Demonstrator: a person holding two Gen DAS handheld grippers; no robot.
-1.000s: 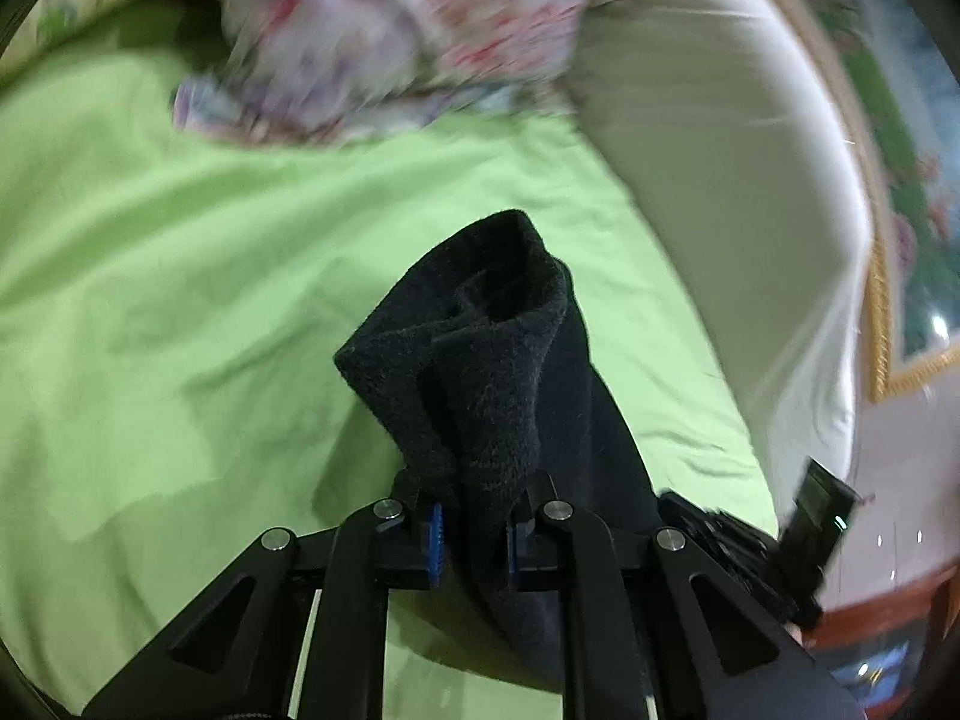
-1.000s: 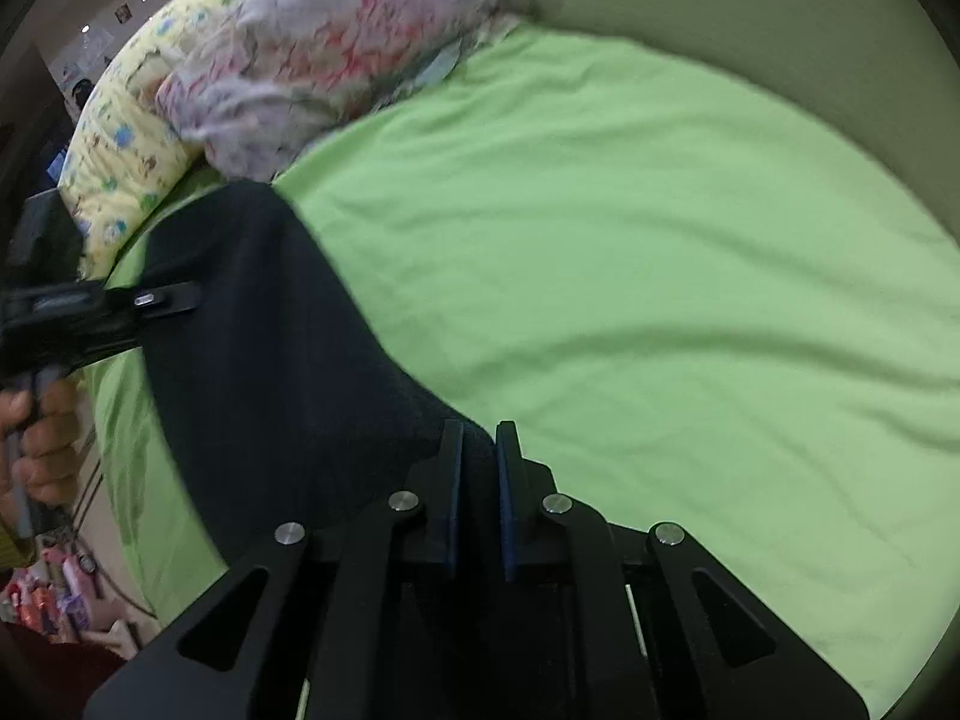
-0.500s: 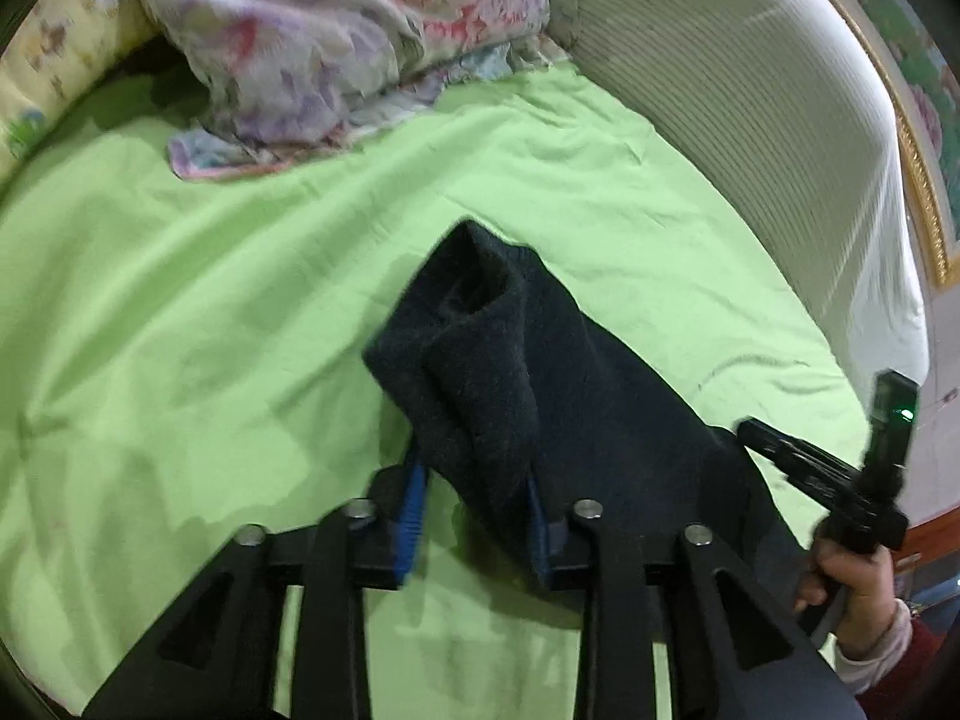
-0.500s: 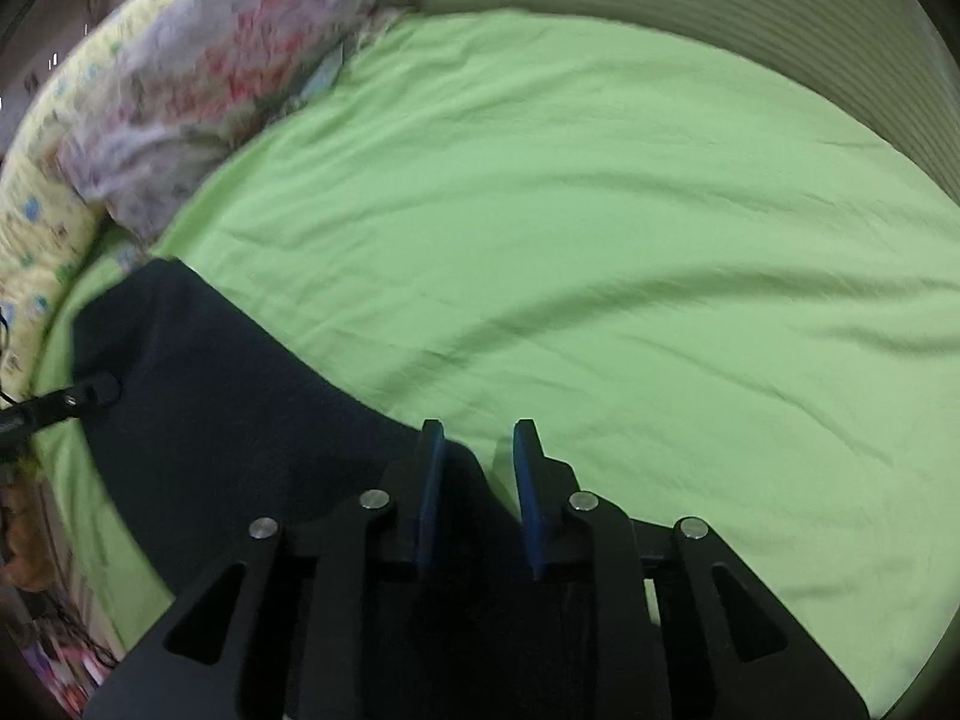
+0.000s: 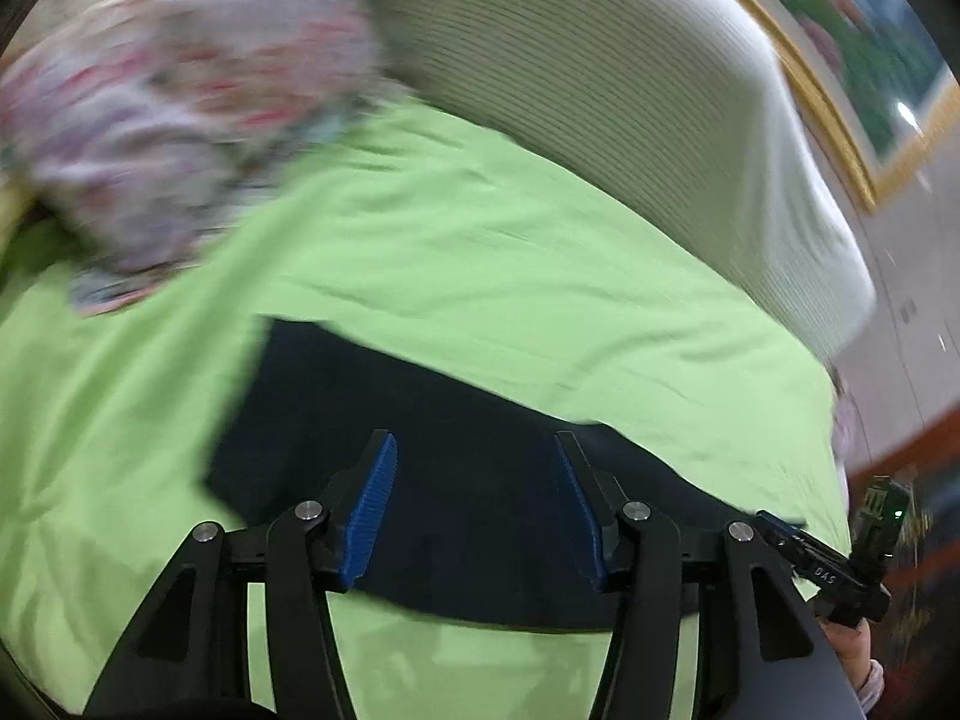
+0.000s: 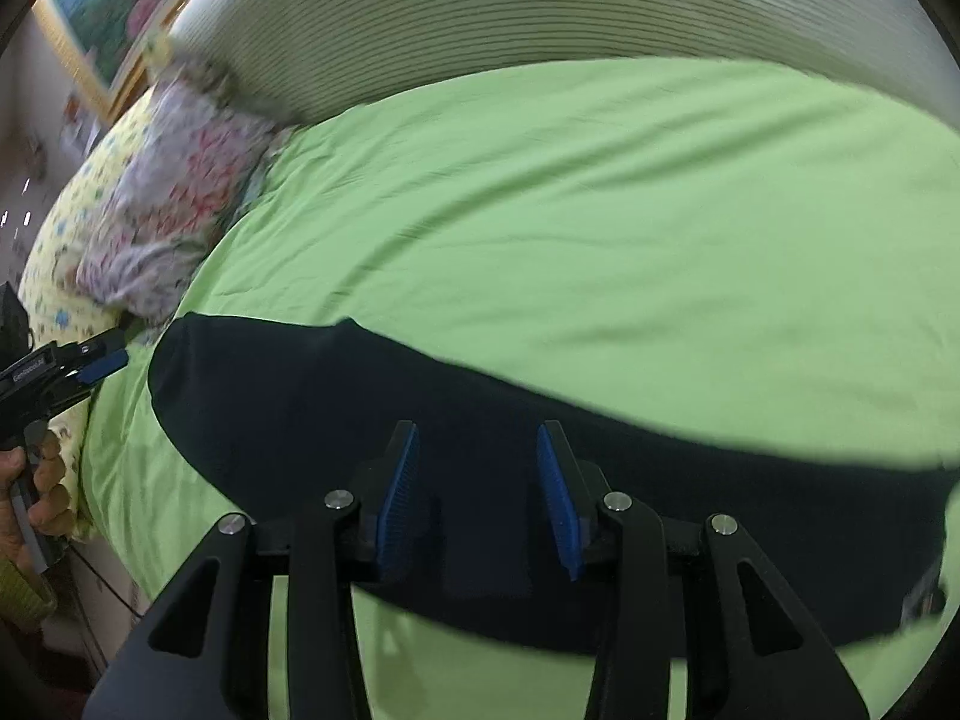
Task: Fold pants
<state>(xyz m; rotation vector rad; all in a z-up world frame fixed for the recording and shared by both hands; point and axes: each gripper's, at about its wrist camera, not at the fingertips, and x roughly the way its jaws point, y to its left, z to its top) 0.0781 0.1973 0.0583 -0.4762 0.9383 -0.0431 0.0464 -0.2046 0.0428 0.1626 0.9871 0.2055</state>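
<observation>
Scene: You hold two grippers over a bed covered with a green sheet (image 6: 600,228). Both wrist views are blurred by motion.
Pants: The dark pants (image 6: 480,396) lie flat on the sheet as one long band. In the right wrist view the band runs from about 9 o'clock to 3 o'clock across the lower half. In the left wrist view the pants (image 5: 456,420) fill the lower middle, with one end near 9 o'clock.
Left gripper: Your left gripper (image 5: 477,504) has its jaws spread wide, with nothing between the blue pads (image 5: 369,504). It sits over the cloth. Whether the tips touch the fabric, you cannot tell.
Right gripper: Your right gripper (image 6: 477,495) is also spread wide and holds nothing, with dark cloth showing in the gap.
Other things: A floral pillow (image 6: 174,204) lies at 10 o'clock in the right view. A ribbed pale headboard (image 6: 540,18) curves along 12 o'clock. A gold picture frame (image 5: 804,84) shows at 2 o'clock in the left view.
Step in hand: It looks as though the pants are laid out lengthwise and released, so you are between folds.
Next move: You will likely need to pinch one end of the band with both grippers, taking every layer, and carry it over toward the other end so the edges meet evenly.
</observation>
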